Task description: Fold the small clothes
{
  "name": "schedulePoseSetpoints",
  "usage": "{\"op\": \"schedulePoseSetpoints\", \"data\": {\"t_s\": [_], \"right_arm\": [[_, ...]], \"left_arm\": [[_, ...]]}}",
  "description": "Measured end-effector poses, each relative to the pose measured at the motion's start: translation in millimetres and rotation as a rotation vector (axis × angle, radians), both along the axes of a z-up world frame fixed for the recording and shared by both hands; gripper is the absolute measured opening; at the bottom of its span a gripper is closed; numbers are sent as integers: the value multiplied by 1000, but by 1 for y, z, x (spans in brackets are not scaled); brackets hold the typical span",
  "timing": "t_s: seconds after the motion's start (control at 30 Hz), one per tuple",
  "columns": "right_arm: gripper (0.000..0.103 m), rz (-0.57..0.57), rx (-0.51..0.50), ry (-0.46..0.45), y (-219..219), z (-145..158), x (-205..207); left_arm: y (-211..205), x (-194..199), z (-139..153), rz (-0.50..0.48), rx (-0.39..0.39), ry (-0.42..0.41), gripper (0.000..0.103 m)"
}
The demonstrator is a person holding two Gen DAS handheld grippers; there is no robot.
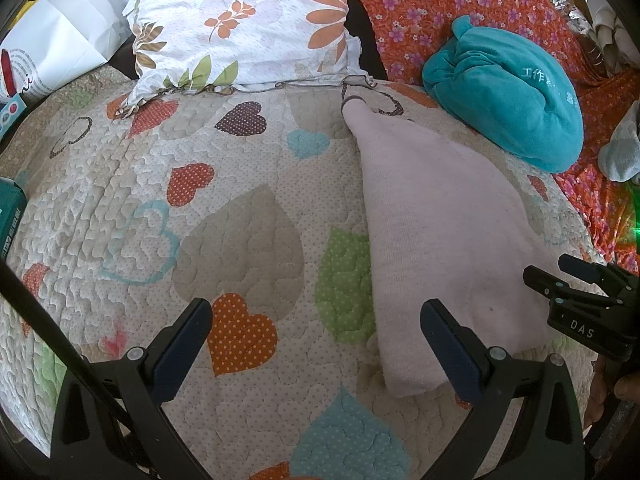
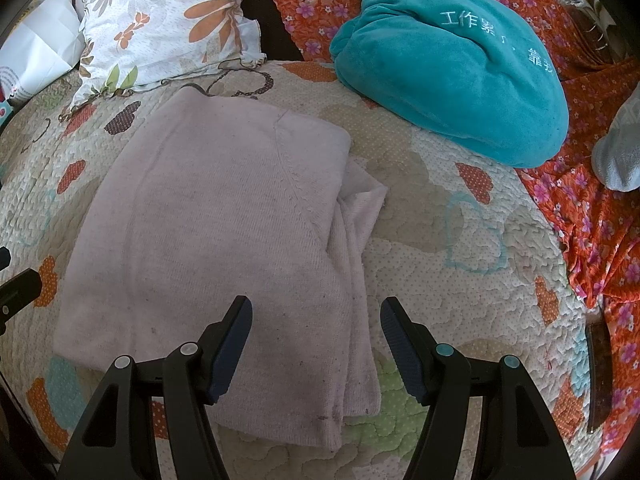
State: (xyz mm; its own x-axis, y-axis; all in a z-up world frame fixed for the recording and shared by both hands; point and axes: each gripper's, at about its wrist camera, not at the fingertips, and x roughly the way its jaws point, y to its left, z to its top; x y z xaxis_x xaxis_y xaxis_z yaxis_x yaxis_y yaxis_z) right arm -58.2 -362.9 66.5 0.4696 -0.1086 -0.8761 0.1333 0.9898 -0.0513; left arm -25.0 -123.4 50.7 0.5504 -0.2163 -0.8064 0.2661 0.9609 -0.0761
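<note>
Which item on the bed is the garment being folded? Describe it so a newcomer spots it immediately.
Start at the heart-patterned quilt covering the bed. Lying flat on it, in front of the floral pillow and left of the bunched teal fleece, is the pale pink knit garment. It is the only plain, unpatterned, flattened piece there.

Both wrist cameras look steeply down and forward at the quilt [image 1: 240, 208] from close above. The left view sits left of the right; both share the pink garment [image 2: 208, 216] and teal bundle [image 1: 508, 112].
</note>
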Motion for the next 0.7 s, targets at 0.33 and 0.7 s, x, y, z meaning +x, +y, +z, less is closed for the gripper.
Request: {"op": "schedulePoseSetpoints", "data": {"t_s": [0.33,0.7], "right_arm": [[71,6,-2,2,-2,-3,1],[71,5,-1,1,-2,-2,1]], "left_arm": [[2,-3,1,16,46,-48,103],[1,-4,3,15,64,-65,103]]}}
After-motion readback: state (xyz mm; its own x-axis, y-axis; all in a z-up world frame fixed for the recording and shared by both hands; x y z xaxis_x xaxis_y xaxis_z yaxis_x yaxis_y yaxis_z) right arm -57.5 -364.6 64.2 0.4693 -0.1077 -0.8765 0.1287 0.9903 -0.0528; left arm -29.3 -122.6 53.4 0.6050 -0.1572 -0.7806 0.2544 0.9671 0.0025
